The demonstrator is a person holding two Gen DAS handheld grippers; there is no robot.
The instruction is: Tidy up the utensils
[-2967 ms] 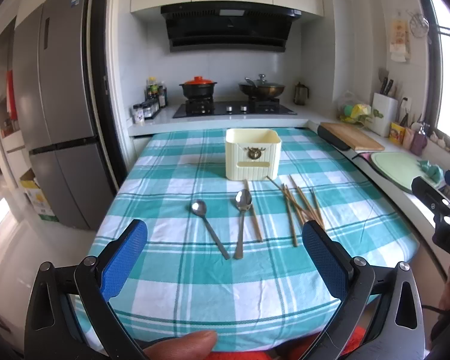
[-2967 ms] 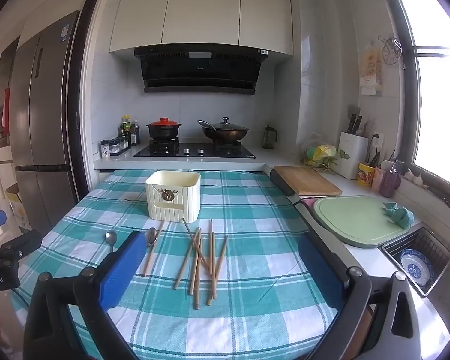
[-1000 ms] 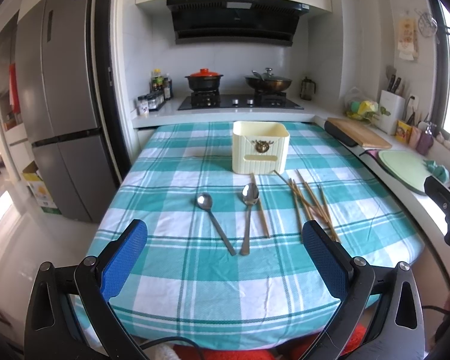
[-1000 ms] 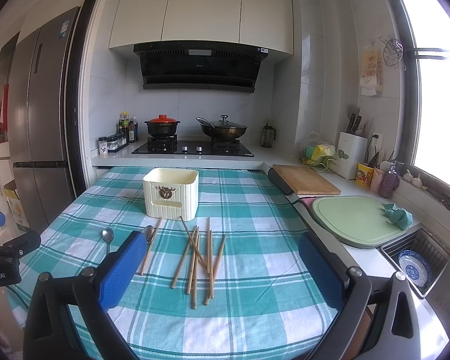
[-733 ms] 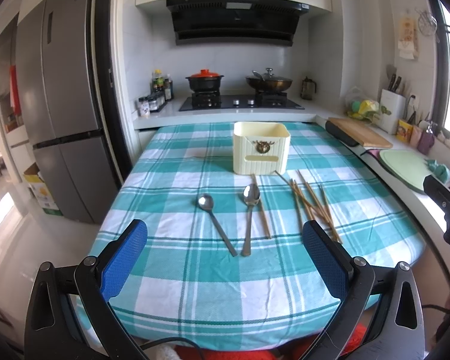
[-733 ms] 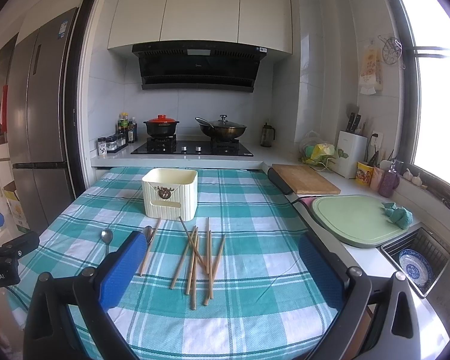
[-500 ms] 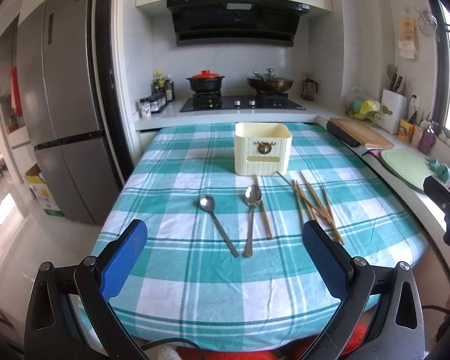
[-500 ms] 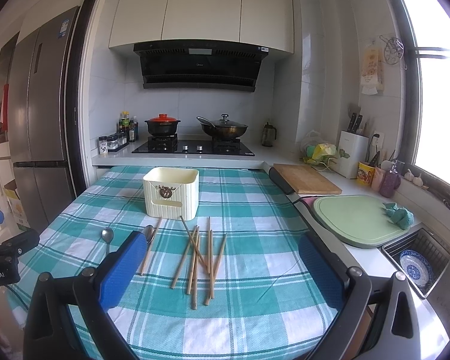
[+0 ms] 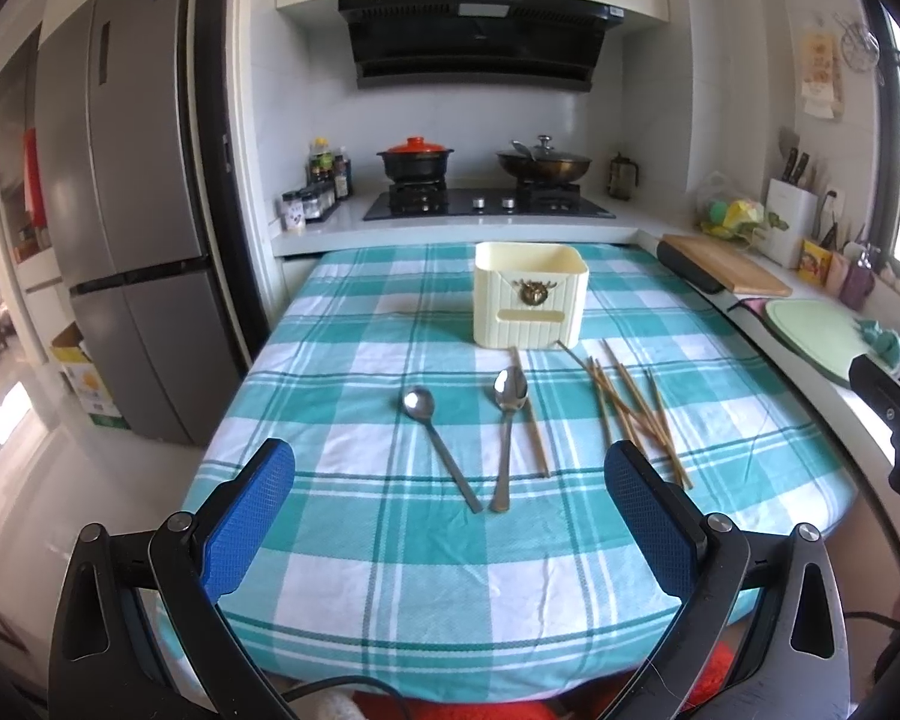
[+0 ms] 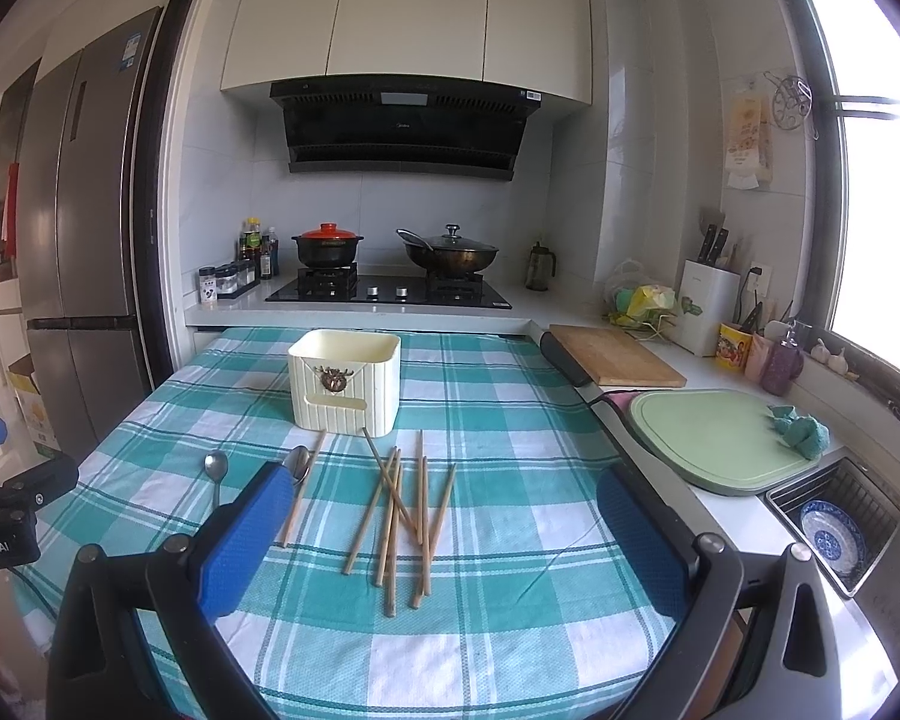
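A cream utensil holder (image 9: pixel 530 303) (image 10: pixel 345 381) stands upright on the teal checked tablecloth (image 9: pixel 390 540) (image 10: pixel 510 630). In front of it lie two metal spoons (image 9: pixel 441 445) (image 9: pixel 507 429) and several wooden chopsticks (image 9: pixel 630 408) (image 10: pixel 405 510), scattered flat. One more chopstick (image 9: pixel 531 414) lies beside the right spoon. My left gripper (image 9: pixel 450 507) is open above the table's near edge, short of the spoons. My right gripper (image 10: pixel 444 531) is open, its left pad hiding part of a spoon (image 10: pixel 299 462). Nothing is between either pair of fingers.
A stove with a red-lidded pot (image 9: pixel 415 157) and a wok (image 9: pixel 543 162) sits behind the table. A wooden board (image 10: pixel 615 363), a green cutting board (image 10: pixel 720 435) and a sink (image 10: pixel 834 525) run along the right counter. A grey fridge (image 9: pixel 126 228) stands at left.
Both views have barely shifted over the last second; the left gripper has crept slightly forward and right. Nothing on the table has moved, and both grippers remain open.
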